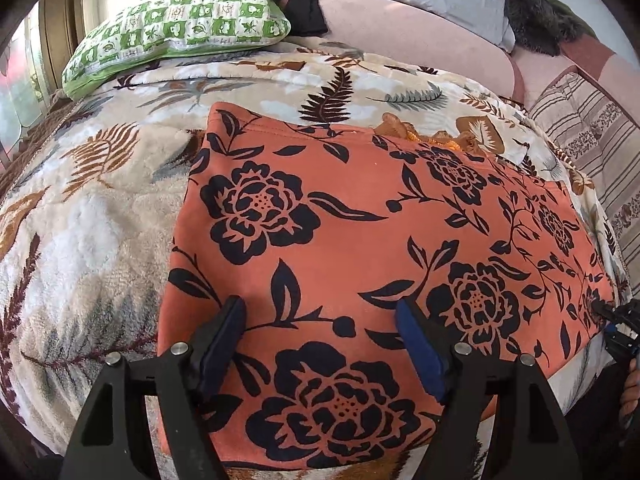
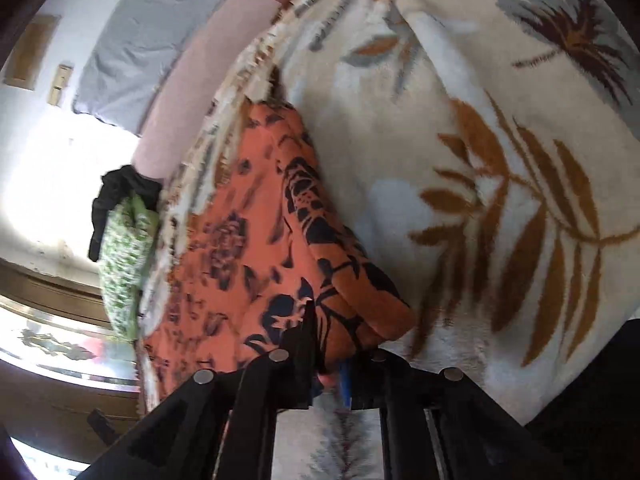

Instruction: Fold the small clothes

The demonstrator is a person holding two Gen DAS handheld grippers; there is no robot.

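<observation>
- Left gripper [image 1: 320,320] hangs wide open over the near part of the cloth [image 1: 360,240], its blue pads [image 1: 420,344] apart with nothing between them.
- Right gripper [image 2: 332,344] looks pinched onto the cloth's folded corner; orange fabric bunches out between its black fingers [image 2: 304,332]. The view is blurred, but I read it as a firm hold.
- From the left camera I see the right gripper at the cloth's far right edge [image 1: 618,320].
- Cloth lies mostly flat on the blanket [image 1: 80,220], spread across the bed as a rough rectangle: orange with black flowers and leaves, a stitched hem along the far side.
- I judge it light, thin and limp. It will sag and drape when lifted, and a single-layer pinch could slip.
- Best hold for my left side, I think, is the near-left corner or hem, taking all layers there, so both corners travel together.
- Blanket is thick, fuzzy pile with brown and grey leaf prints; I expect it to drag on the cloth.
- Green checked pillow [image 1: 180,24] sits well beyond, quilted and puffy.
</observation>
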